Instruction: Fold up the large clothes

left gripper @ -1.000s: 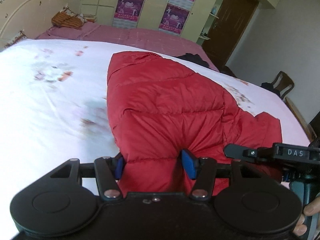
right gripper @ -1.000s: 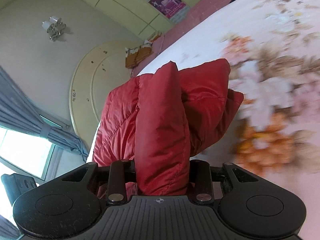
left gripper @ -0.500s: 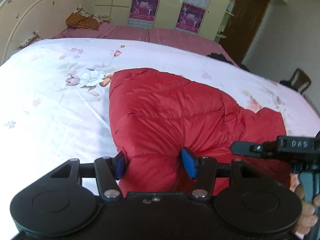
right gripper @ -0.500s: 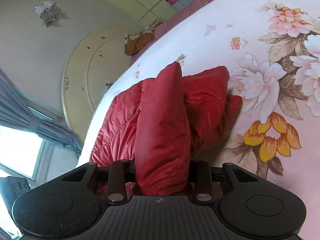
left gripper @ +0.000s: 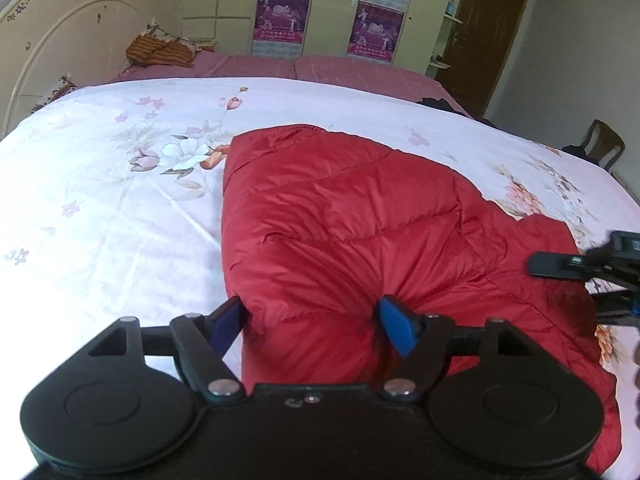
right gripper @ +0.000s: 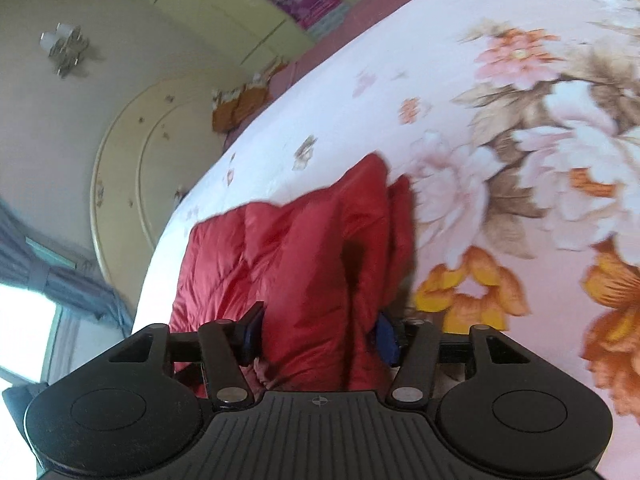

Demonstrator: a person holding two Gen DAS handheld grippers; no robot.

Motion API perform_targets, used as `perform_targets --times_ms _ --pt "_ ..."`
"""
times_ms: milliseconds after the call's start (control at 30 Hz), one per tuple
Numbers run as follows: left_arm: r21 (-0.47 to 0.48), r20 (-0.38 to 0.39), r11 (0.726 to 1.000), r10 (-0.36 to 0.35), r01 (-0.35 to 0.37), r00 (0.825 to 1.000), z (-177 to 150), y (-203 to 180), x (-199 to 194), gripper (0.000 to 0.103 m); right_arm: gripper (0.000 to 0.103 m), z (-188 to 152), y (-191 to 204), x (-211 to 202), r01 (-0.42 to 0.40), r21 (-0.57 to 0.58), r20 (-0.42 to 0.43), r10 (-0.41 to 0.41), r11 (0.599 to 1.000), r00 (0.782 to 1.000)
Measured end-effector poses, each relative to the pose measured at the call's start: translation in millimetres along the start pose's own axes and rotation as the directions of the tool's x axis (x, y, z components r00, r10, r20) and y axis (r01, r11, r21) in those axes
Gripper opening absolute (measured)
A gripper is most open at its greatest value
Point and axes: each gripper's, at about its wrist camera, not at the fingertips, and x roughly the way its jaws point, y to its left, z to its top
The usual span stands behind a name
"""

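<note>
A red quilted down jacket [left gripper: 352, 216] lies folded on the white floral bedspread [left gripper: 100, 208]. My left gripper [left gripper: 312, 320] has its blue pads spread wide on either side of a thick fold at the jacket's near edge. My right gripper [right gripper: 320, 334] also has its pads wide apart around a bunched fold of the jacket [right gripper: 312, 264], which sags low toward the bed. The right gripper also shows at the right edge of the left wrist view [left gripper: 588, 264].
A cream headboard [left gripper: 48, 40] stands at the far left with orange-brown pillows [left gripper: 160, 52] beside it. Wardrobes with purple posters [left gripper: 284, 12] line the back wall. A brown door [left gripper: 488, 20] and a wooden chair [left gripper: 604, 148] are at the right.
Both grippers' jaws have spread wider around the jacket folds. The jacket has come down and lies flatter on the bed. The right gripper has moved right in the left view.
</note>
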Motion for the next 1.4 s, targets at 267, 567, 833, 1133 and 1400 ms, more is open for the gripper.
perform_targets --times_ms 267,567,833,1133,1400 --pt "-0.004 0.043 1.0 0.025 -0.025 0.999 -3 -4 -11 0.074 0.032 -10 9 -14 0.033 -0.05 0.052 -0.03 0.998 0.998" --pt "0.009 0.05 0.999 0.038 -0.039 0.998 -5 -5 -8 0.08 0.027 -18 -8 14 0.076 -0.014 0.025 -0.075 0.997 0.997" --pt "0.028 0.09 0.999 0.023 -0.025 0.996 -9 -7 -45 0.077 0.027 -26 7 -18 0.114 -0.052 0.067 -0.11 0.992 0.992" --pt "0.058 0.085 0.997 -0.055 0.05 0.995 -38 -17 -93 0.075 0.028 -54 26 -65 0.061 -0.103 0.057 -0.056 0.993 0.997" --pt "0.012 -0.002 0.999 -0.043 0.043 0.999 -81 -10 -81 0.072 0.028 -112 20 -58 0.104 -0.127 -0.072 -0.113 0.986 0.991"
